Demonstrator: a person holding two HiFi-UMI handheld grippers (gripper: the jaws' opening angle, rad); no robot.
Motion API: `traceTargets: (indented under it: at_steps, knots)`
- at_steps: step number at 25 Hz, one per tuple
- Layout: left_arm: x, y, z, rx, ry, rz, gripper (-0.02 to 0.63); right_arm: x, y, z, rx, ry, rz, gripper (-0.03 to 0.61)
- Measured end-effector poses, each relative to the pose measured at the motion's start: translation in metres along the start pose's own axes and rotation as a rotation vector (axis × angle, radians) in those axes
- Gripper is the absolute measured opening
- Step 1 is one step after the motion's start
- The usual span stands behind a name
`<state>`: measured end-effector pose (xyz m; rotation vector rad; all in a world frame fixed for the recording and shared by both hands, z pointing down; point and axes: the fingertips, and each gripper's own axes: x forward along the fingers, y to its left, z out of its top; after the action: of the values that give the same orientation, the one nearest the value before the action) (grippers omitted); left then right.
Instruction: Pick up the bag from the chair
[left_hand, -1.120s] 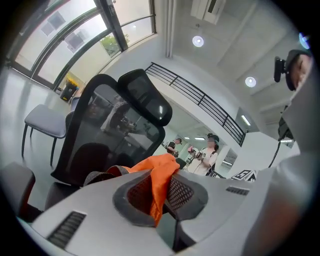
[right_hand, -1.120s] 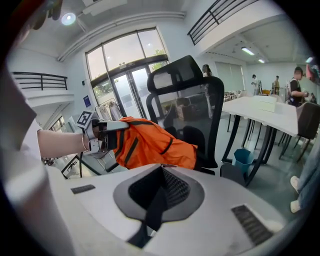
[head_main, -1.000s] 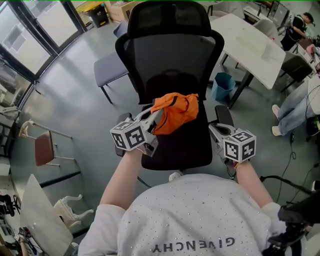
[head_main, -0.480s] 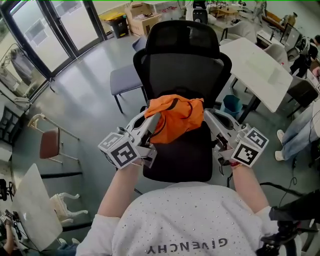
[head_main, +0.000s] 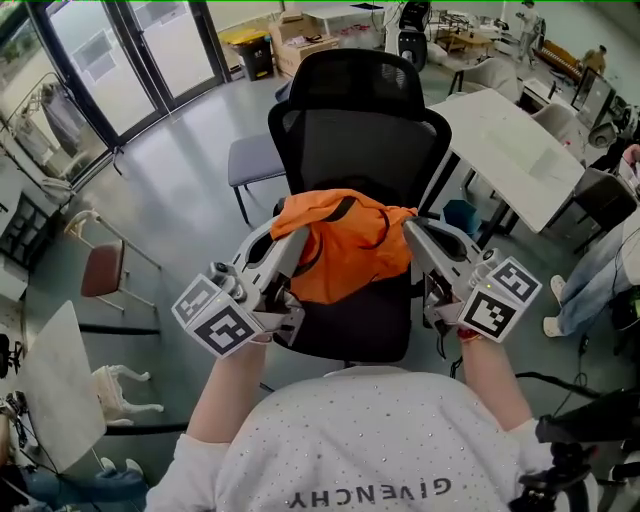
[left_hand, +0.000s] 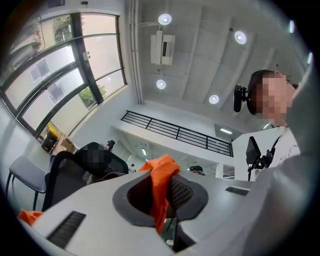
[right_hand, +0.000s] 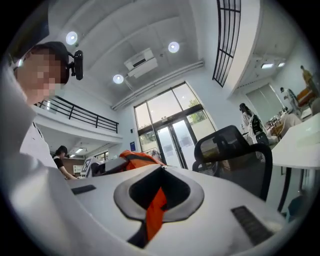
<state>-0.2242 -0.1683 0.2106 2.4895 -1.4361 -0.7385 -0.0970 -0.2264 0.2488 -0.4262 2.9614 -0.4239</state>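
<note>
The left gripper (head_main: 283, 238) and right gripper (head_main: 413, 235) are both clenching the crumpled orange fabric bag (head_main: 345, 250) with dark trim, sagging between them.

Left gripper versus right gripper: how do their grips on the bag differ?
The left gripper pinches the bag's upper left edge, the right gripper its upper right. In the left gripper view a cloth fold stands up past the jaws; in the right gripper view only a thin strip shows between them. Both are shut on the bag.

Left claw (head_main: 288, 238) and right claw (head_main: 413, 235), held forward, each clamp the bag (head_main: 345, 250).
</note>
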Motion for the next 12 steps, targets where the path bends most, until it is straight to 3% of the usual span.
traceTargets:
  at_steps: [12]
  knots:
    - [-0.043, -0.167, -0.077, 0.012, -0.065, 0.120, 0.032, -0.161, 0.027, -0.020, -0.019, 0.087, 0.053, -0.004]
